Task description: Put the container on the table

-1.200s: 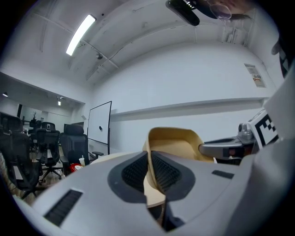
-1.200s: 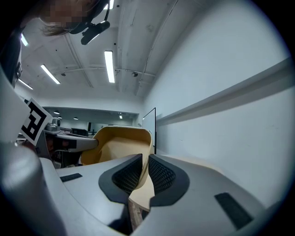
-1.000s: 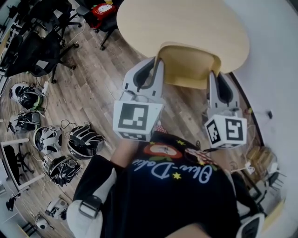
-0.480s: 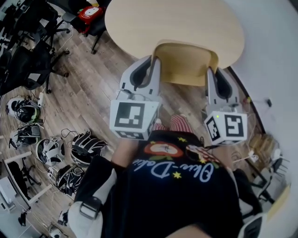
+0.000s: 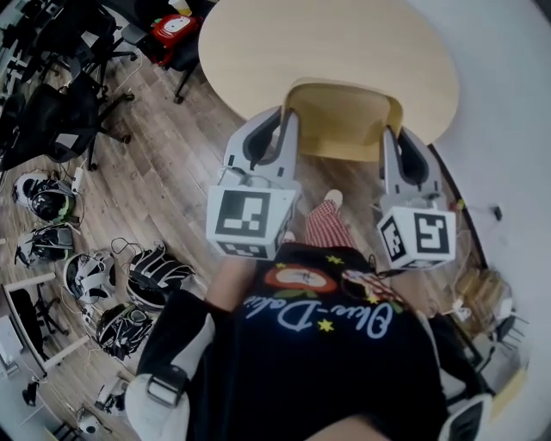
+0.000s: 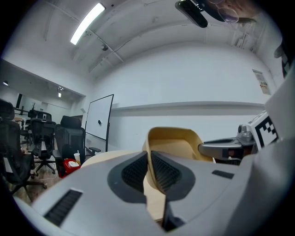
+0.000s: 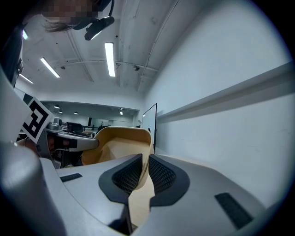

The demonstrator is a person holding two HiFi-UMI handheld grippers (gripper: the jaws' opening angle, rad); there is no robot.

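A tan plastic container (image 5: 344,116) hangs between my two grippers, just over the near edge of the round wooden table (image 5: 327,43). My left gripper (image 5: 288,125) is shut on its left wall and my right gripper (image 5: 392,142) is shut on its right wall. In the left gripper view the container's (image 6: 173,143) thin wall runs between the ribbed pads of the left gripper (image 6: 150,168), with the table (image 6: 103,157) beyond. The right gripper view shows the right gripper (image 7: 144,171) pinching the container's (image 7: 117,143) other wall. The container looks empty.
Black office chairs (image 5: 60,103) stand on the wooden floor at the upper left, and several helmets (image 5: 155,271) lie at the left. A red object (image 5: 176,26) sits beside the table's far left. A white wall (image 5: 508,103) runs close on the right, with cables (image 5: 478,288) at its foot.
The container stays held in both grippers at the table's near edge. The person's striped trouser leg and foot have come forward into view beneath it.
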